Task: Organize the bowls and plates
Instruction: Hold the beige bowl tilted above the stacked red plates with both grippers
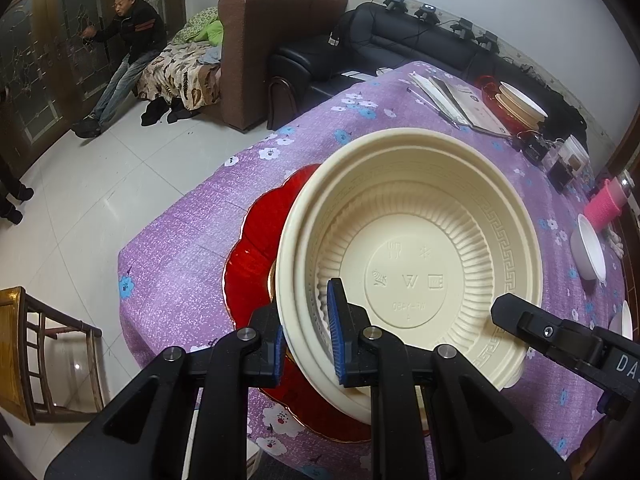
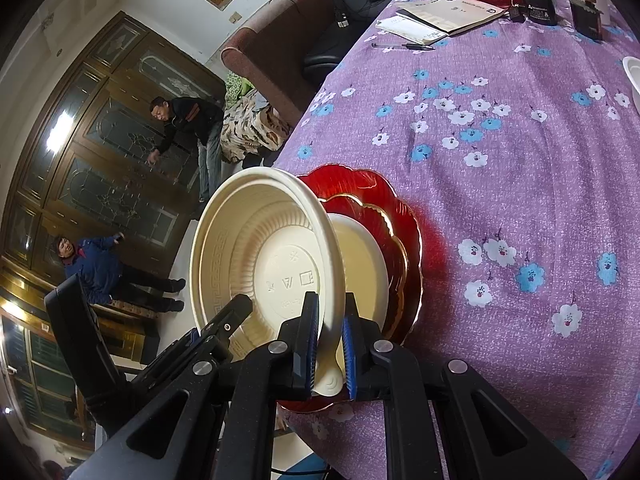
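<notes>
A cream plastic bowl (image 1: 412,256) is held tilted over a red scalloped plate (image 1: 256,240) near the table's front edge. My left gripper (image 1: 306,340) is shut on the bowl's near-left rim. My right gripper (image 2: 330,350) is shut on the opposite rim of the same bowl (image 2: 260,248); its finger also shows in the left wrist view (image 1: 520,316). In the right wrist view the red plate (image 2: 380,204) lies under the bowl, with a second cream dish (image 2: 362,264) nested between them.
The table has a purple flowered cloth (image 2: 500,160). At its far end are a stack of cream bowls on a red plate (image 1: 520,106), papers and a pen (image 1: 452,98), small boxes (image 1: 560,160), a pink cup (image 1: 604,204), white bowls (image 1: 590,252). A wooden chair (image 1: 36,352) stands front left.
</notes>
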### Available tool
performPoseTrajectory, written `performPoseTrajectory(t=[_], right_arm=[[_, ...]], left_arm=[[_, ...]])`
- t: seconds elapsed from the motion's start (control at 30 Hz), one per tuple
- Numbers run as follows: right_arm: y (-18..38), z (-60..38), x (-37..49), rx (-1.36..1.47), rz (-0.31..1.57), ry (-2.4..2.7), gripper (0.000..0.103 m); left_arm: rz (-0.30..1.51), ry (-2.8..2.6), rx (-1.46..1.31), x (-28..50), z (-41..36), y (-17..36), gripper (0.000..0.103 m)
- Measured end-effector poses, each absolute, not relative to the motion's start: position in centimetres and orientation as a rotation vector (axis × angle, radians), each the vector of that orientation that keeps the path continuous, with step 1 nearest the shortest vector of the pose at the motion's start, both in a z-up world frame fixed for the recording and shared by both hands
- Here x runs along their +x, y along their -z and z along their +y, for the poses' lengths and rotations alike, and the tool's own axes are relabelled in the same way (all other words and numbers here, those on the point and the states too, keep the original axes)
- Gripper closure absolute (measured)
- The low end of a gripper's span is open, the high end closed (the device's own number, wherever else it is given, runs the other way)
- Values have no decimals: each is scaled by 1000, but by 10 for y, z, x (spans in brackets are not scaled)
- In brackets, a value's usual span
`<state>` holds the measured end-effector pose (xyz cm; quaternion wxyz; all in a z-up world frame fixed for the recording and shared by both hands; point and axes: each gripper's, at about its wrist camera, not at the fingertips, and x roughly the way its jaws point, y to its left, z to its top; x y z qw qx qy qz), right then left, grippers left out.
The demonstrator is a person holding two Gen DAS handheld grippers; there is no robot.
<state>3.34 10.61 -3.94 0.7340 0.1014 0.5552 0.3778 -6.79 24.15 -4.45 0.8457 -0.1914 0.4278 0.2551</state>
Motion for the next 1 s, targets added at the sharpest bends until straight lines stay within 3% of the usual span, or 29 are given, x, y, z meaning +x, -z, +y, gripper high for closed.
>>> performPoseTrajectory(t=[1.0], right_arm=[[40, 111, 35, 221, 1227, -834, 88]], left_arm=[[912, -548, -423, -66, 245, 45, 87]])
